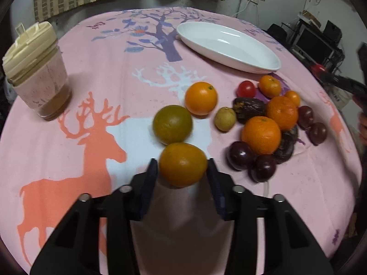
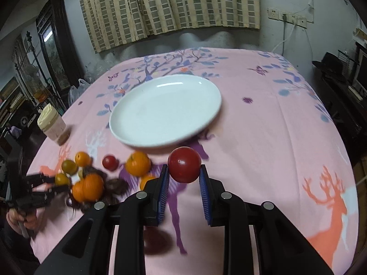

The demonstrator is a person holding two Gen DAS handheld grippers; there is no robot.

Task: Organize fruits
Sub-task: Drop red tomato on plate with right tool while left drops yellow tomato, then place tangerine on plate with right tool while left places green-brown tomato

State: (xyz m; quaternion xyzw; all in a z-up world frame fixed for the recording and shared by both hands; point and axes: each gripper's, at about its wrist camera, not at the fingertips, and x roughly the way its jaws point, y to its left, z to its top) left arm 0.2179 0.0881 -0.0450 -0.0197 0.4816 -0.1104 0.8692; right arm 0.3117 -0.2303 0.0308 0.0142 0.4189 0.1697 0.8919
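Both hands loaded at this point. Left gripper (image 1: 182, 163) has its jaws drawn in against a yellow-orange citrus (image 1: 183, 164), pads touching its left and right flanks at the widest part; the fruit sits just above the table (image 1: 68, 105), nearest of the loose pile. Judgement: round, firm rind, moderate weight, slightly waxy, so an equator grip is right and a hold nearer either end would likely squirt it out.

Right gripper (image 2: 184, 171) is closed narrow on a red tomato (image 2: 184, 168), held clear of the cloth, just short of the white plate's (image 2: 128, 105) near rim. Judgement: light, smooth, thin-skinned, bruises easily; wants gentle pressure across its middle only.

Plate is empty. Remaining oranges, dark purple fruit and a second small tomato (image 1: 246, 89) lie clustered beside it.
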